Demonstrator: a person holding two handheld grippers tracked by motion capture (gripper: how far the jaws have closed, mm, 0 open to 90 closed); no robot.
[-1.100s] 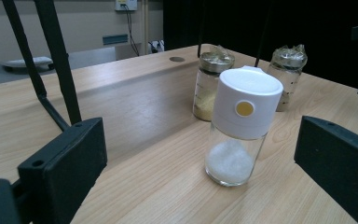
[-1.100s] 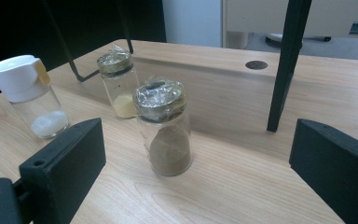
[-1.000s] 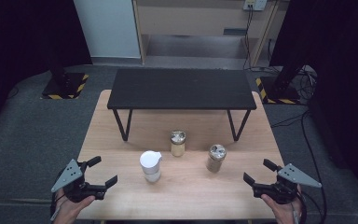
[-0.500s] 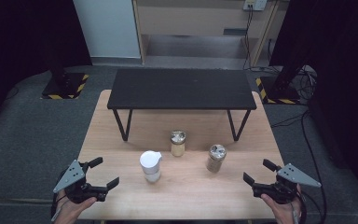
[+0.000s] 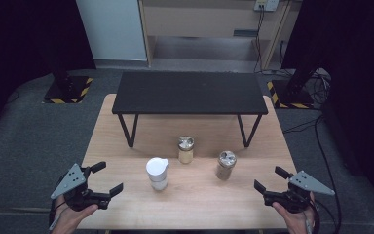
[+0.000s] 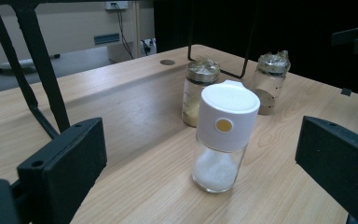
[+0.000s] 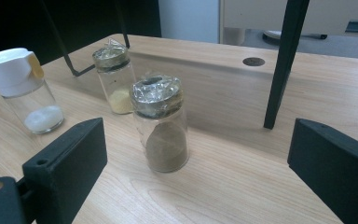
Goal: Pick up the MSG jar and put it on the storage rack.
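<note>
At the near left corner of the wooden table (image 5: 126, 131) the left gripper (image 5: 101, 178) sits in a person's hand, its 2 jaws spread wide with nothing between them. In the left gripper view those jaws frame the white-capped shaker (image 6: 223, 137), which stands upright a short way ahead of them, untouched, with white grains in its glass base and a small yellow dot on the cap.

From above, the white-capped shaker (image 5: 157, 173) is the nearest and leftmost of 3 containers. Just right of it and a little farther back stands the jar of yellow powder (image 5: 186, 149), foil over its mouth. Farther right is the jar of brown powder (image 5: 225, 165), also foil-topped and upright. Behind all 3, a low black bench (image 5: 190, 92) spans the far half of the table on thin legs.

At the near right corner the right gripper (image 5: 271, 178) is held the same way, jaws wide and empty. In the right gripper view the jar of brown powder (image 7: 161, 123) stands between the jaws' lines, apart from both.
</note>
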